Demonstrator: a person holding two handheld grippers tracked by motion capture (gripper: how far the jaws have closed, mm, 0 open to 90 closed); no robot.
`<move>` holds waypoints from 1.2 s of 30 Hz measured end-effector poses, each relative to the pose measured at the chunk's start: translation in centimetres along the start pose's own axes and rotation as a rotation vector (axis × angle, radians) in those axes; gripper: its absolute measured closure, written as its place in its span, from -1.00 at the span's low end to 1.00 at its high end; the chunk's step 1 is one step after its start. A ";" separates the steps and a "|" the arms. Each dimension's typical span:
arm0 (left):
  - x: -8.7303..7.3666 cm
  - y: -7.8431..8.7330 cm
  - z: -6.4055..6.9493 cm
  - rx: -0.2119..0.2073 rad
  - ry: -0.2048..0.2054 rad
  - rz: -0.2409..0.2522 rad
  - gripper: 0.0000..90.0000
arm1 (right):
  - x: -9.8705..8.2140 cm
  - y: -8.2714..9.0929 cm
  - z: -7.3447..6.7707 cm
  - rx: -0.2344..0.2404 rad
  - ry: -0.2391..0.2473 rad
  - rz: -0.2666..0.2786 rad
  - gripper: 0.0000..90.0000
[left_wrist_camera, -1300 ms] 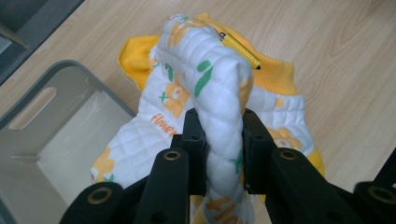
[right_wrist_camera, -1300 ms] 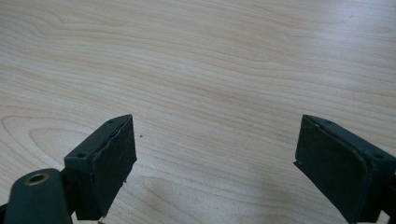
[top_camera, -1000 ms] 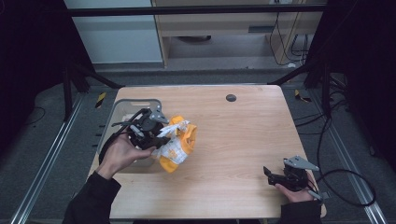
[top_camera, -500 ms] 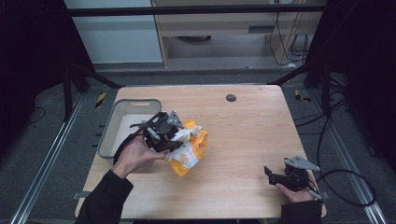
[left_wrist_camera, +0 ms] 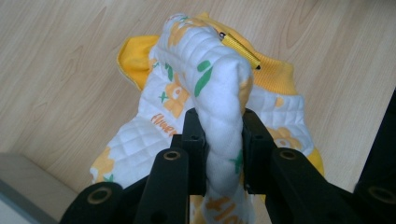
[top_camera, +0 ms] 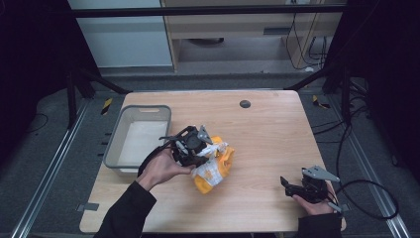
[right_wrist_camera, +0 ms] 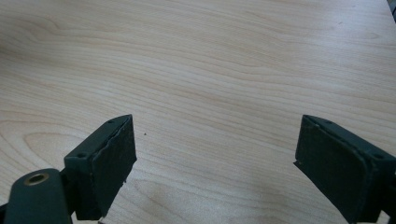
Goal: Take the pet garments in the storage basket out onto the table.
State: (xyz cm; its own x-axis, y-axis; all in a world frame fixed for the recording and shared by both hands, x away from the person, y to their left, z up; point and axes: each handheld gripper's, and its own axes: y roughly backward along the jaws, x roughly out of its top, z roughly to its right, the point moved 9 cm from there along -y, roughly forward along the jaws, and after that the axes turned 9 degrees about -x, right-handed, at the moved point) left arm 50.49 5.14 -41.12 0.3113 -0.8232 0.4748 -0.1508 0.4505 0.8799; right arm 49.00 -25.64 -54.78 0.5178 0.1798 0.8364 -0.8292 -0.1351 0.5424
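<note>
A: Near edge first. What's the R hand doing?

B: R gripper [top_camera: 286, 184] sits low by the table's [top_camera: 277, 129] near right corner, held in a hand w/ the cable trailing off the right edge. Jaws spread wide, nothing between them; in the right gripper view [right_wrist_camera: 215, 154] there is bare wood grain betw. the two black pads.

A: And the L?

B: L gripper [top_camera: 205, 148] is left of centre, gripped by a hand in a dark sleeve that comes up from the near edge. It is clamped on a quilted garment [top_camera: 214, 166], white w/ orange and green print and a yellow lining. In the left gripper view [left_wrist_camera: 223, 154] the jaws pinch a thick fold of the cloth [left_wrist_camera: 205, 84]; a yellow zip edge shows near the fold's top.

A: Where does the garment lie?

B: About mid-table, bunched, its lower part on the wood, upper part raised in the jaws.

A: Farther back?

B: Grey tray [top_camera: 115, 144] at the left edge, just beside the L hand. Small dark round hole [top_camera: 244, 103] near the far edge.
</note>
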 end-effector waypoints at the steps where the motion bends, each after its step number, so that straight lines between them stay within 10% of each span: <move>1: 0.0 -0.2 0.0 -0.004 -0.003 -0.005 0.67 | 0.0 0.1 -0.1 0.003 -0.009 -0.002 -0.73; 36: -0.7 -7.0 0.7 -0.046 -0.037 -0.056 0.63 | 0.0 0.0 0.1 -0.003 0.006 0.001 -0.73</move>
State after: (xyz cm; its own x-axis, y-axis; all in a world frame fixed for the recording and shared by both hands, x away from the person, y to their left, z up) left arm 50.67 2.32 -47.58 0.2829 -0.8595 0.4258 -0.0908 0.4179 0.9039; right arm 49.02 -25.70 -54.80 0.5156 0.1858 0.8364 -0.8304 -0.1320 0.5412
